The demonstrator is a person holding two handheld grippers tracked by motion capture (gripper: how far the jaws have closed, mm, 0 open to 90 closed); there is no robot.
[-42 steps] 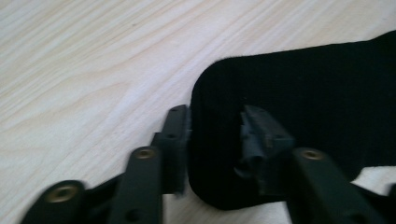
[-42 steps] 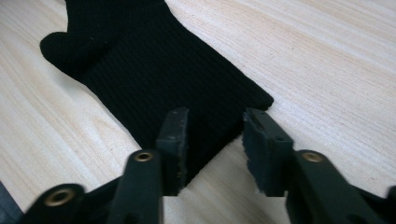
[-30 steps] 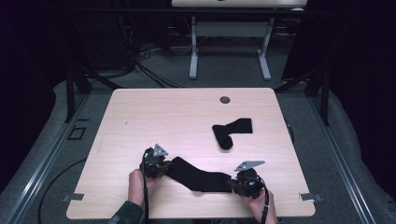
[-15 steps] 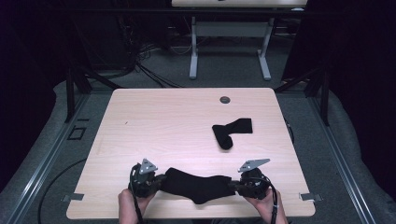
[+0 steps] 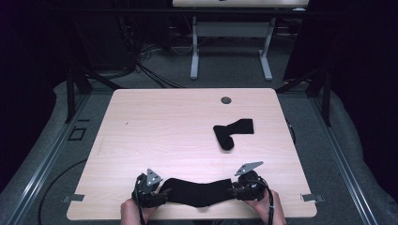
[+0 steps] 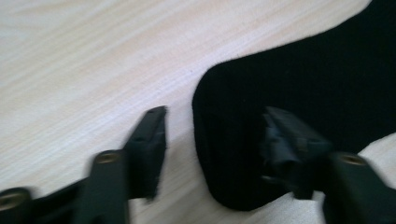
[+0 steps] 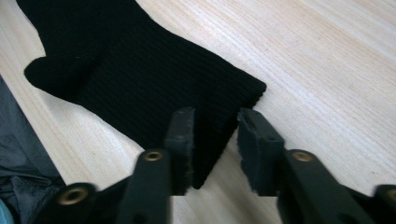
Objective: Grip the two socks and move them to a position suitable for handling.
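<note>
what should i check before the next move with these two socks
1. Near sock lies flat along the table's front edge: ok.
2. Left gripper has let go: ok, its jaws have just been opening and the sock's end lies loose between them.
3. Right gripper has let go: ok, jaws just opening, the cuff not pinched.
4. Second sock free to pick: ok, it lies bent, apart from the first.
5. Table bare between the socks: ok.

Sock [image 5: 199, 192]: black, ribbed knit, stretched flat along the table's near edge, slightly bowed.
Toe end [image 6: 224, 140]: rounded, flat on the wood.
Cuff end [image 7: 233, 100]: straight-edged, flat on the wood.
</note>
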